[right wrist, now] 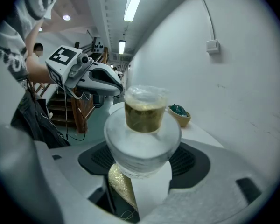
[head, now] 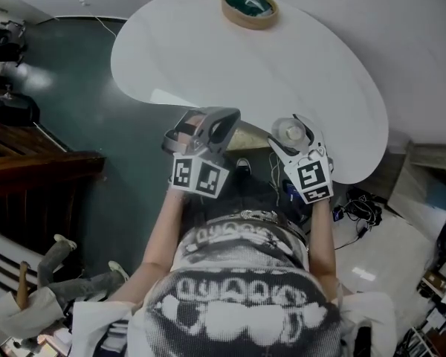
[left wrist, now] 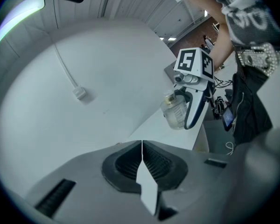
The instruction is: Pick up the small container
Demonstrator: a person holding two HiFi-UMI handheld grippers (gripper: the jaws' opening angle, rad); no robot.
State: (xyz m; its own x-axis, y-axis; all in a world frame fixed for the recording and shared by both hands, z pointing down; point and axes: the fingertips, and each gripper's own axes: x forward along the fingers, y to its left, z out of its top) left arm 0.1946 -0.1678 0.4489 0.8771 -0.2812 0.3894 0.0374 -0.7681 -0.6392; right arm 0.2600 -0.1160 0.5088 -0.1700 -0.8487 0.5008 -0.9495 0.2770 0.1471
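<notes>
So the right gripper point(head: 292, 136) has the small container point(right wrist: 142, 125) clamped between its jaws. It's a clear little jar with something yellowish inside, and its wide body sits right up against the pads. It's out over the near edge of the table point(head: 208, 58), close to the person's body. To me it looks lifted clear, not resting on the tabletop, so I'd say the pick-up is basically done.

The left gripper point(left wrist: 141, 167) has its jaws pressed together with nothing in them. It's parked just beside the right one at that same near edge, and my guess is it's simply staying out of the way.

The only other thing on the table is a bowl point(head: 248, 6) by the far edge, well apart from both grippers.
</notes>
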